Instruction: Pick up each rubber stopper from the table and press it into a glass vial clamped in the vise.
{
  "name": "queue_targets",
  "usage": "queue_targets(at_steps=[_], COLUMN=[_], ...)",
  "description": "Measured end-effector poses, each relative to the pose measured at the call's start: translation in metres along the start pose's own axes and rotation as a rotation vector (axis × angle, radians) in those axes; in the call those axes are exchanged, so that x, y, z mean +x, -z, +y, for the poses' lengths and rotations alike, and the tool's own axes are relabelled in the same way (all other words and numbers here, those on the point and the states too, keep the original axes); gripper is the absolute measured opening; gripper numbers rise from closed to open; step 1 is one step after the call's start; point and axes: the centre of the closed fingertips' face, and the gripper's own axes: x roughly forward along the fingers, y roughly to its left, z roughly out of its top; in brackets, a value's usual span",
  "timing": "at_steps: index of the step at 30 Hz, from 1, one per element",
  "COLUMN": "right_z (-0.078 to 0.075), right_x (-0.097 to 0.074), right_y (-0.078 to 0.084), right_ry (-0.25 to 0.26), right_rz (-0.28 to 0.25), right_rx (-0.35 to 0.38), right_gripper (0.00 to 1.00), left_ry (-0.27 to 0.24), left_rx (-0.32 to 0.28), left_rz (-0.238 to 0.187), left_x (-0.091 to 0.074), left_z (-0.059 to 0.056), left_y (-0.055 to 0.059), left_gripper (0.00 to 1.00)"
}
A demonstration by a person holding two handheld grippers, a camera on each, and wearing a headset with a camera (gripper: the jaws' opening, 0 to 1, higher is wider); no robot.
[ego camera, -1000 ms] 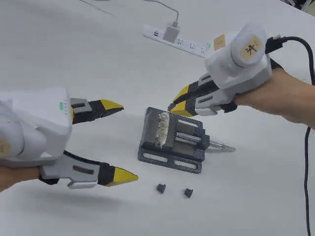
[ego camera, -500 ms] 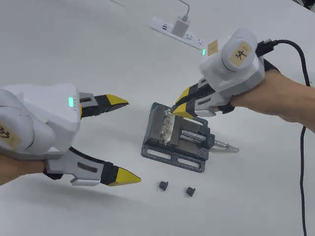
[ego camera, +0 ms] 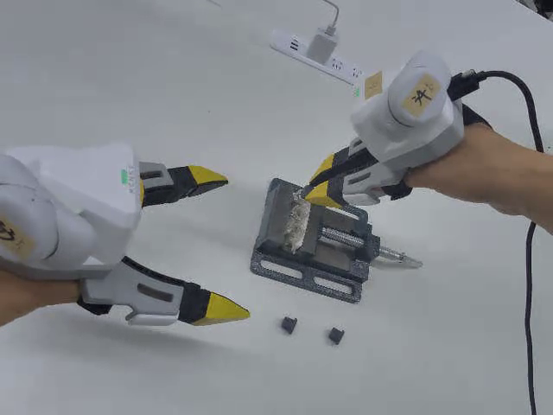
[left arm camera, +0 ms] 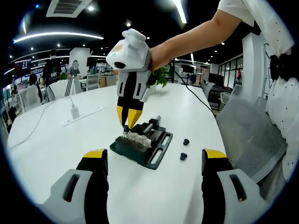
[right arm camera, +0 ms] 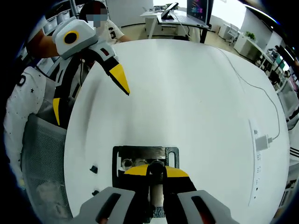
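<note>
Right gripper [ego camera: 313, 192]: we see its jaws pinched on a dark held stopper [right arm camera: 156, 166], tips angled down.
Vise [ego camera: 298, 268]: directly under the right gripper's tips and ahead of the left gripper's, flat on the table [ego camera: 173, 86].
Vials [ego camera: 297, 226]: a pale glass row clamped in the vise. The right gripper's tips are at the end one, and we cannot tell if the held stopper is seated.
Left gripper [ego camera: 235, 245]: jaws spread wide with nothing between them, beside the vise.
On the table: near stopper [ego camera: 289, 325] and far stopper [ego camera: 335, 335], beyond the left gripper's lower tip, just beside the vise.
</note>
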Motion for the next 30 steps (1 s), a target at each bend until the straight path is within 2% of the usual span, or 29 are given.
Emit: queue_targets(at_steps=[16, 27, 30], right_z=[0.0, 0.003, -0.0043], right_x=[0.0012, 0.0032, 0.0036], right_y=[0.001, -0.0021, 0.0005], right_ry=[-0.005, 0.009, 0.008], right_rz=[0.045, 0.125, 0.133], right_rx=[-0.034, -0.094, -0.093], right_gripper=[0.06, 0.06, 0.06], left_ry=[0.004, 0.001, -0.001], left_rx=[-0.005, -0.011, -0.01], left_rz=[-0.005, -0.008, -0.012], left_x=[0.0002, -0.001, -0.0008], left_z=[-0.0027, -0.0025, -0.002], left_y=[0.0007, 0.0013, -0.0002], left_gripper=[0.81, 0.8, 0.8])
